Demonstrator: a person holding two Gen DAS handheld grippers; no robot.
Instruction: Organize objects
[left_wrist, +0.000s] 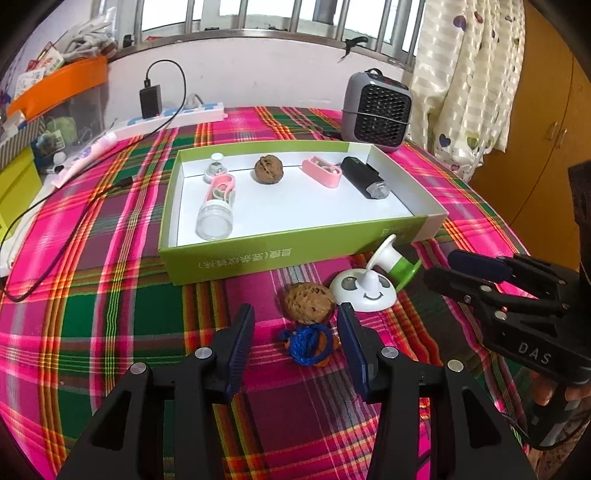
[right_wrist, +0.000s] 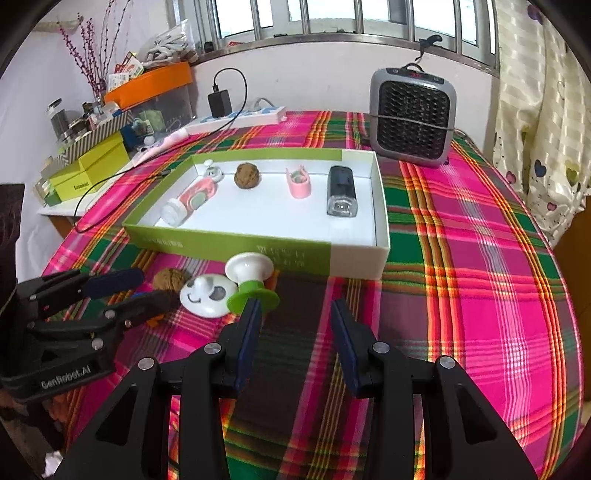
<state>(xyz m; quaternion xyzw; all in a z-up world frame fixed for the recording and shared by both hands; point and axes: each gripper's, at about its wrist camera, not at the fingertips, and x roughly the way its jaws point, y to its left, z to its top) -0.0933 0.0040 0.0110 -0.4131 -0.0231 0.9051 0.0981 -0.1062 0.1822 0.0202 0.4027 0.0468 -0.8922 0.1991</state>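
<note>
Tray: the shallow green-and-white cardboard box (left_wrist: 295, 254) sits mid-table on the pink-and-green plaid cloth (left_wrist: 110, 332); it looks like the collecting place, since sorted things already lie inside it in a row.
In the tray: a clear bottle with a pink cap (left_wrist: 216, 208), a brown walnut (left_wrist: 268, 169), a pink oval case (left_wrist: 321, 171) and a black cylinder with a clear end (left_wrist: 364, 177), spaced apart, none touching.
Still outside: a second brown walnut (left_wrist: 308, 302), a small blue-and-orange yarn toy (left_wrist: 306, 343), a white smiley-face disc (left_wrist: 364, 291) and a white-and-green spool (left_wrist: 393, 260), clustered just in front of the tray's near wall.
Left gripper (left_wrist: 295, 325): jaws apart, holding nothing; they flank the yarn toy with the walnut just beyond, probably lined up for a pick.
Right gripper (right_wrist: 295, 321): jaws apart over bare cloth, empty; its left finger sits just beside the spool's green flange, likely waiting its turn.
</note>
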